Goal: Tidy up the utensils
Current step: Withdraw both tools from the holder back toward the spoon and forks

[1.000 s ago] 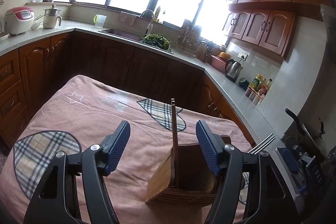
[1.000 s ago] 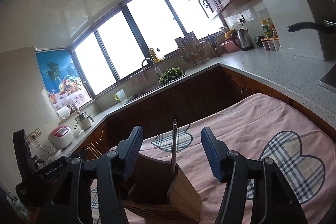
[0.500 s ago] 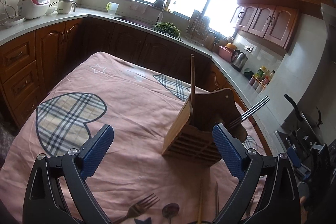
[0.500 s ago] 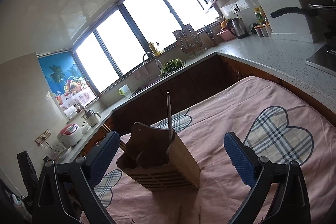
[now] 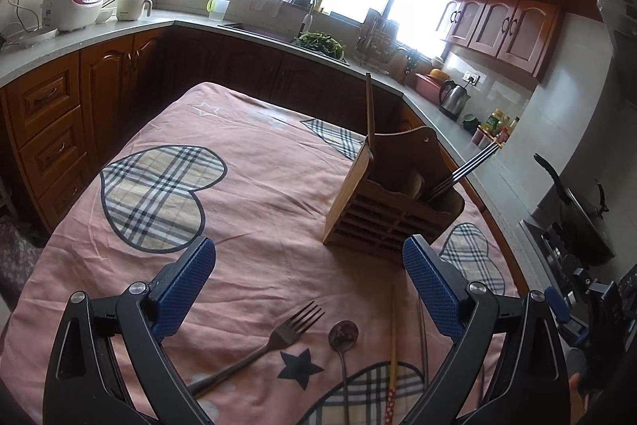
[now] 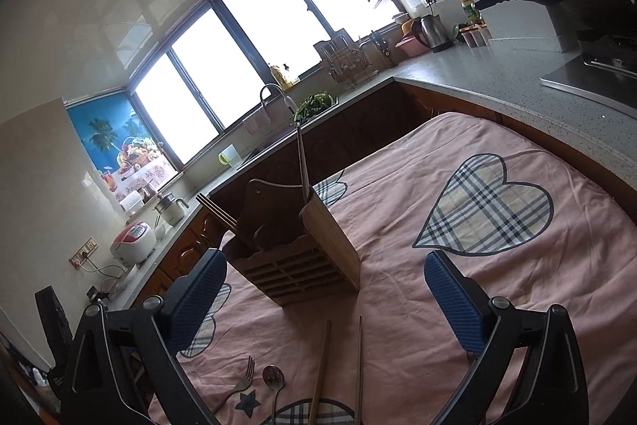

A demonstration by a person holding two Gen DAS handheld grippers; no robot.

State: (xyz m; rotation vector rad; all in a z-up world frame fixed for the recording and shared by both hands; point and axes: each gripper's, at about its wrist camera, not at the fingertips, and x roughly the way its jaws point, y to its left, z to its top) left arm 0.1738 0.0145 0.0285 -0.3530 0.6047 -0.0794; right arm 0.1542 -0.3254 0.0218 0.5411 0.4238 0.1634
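A wooden utensil holder (image 5: 392,202) (image 6: 296,249) stands on the pink tablecloth with one wooden chopstick (image 5: 370,110) upright in it and metal chopsticks (image 5: 466,172) leaning out. On the cloth nearer me lie a fork (image 5: 274,339) (image 6: 245,381), a spoon (image 5: 343,335) (image 6: 274,379), a wooden chopstick (image 5: 393,341) (image 6: 320,369) and a thin metal chopstick (image 6: 359,365). My left gripper (image 5: 308,287) is open, above the fork and spoon, short of the holder. My right gripper (image 6: 324,299) is open too, above the loose chopsticks, with nothing between its fingers.
The table (image 5: 254,162) has a pink cloth with plaid hearts. Kitchen counters (image 5: 119,22) run around it, bearing a rice cooker (image 5: 71,6), a kettle (image 5: 454,98), a sink and a dish rack. A stove with a black pan (image 5: 577,210) is at the right.
Both grippers have pulled back from the holder and spread wide open. The holder, once between the jaws, now stands free ahead, and the loose utensils have come into view.
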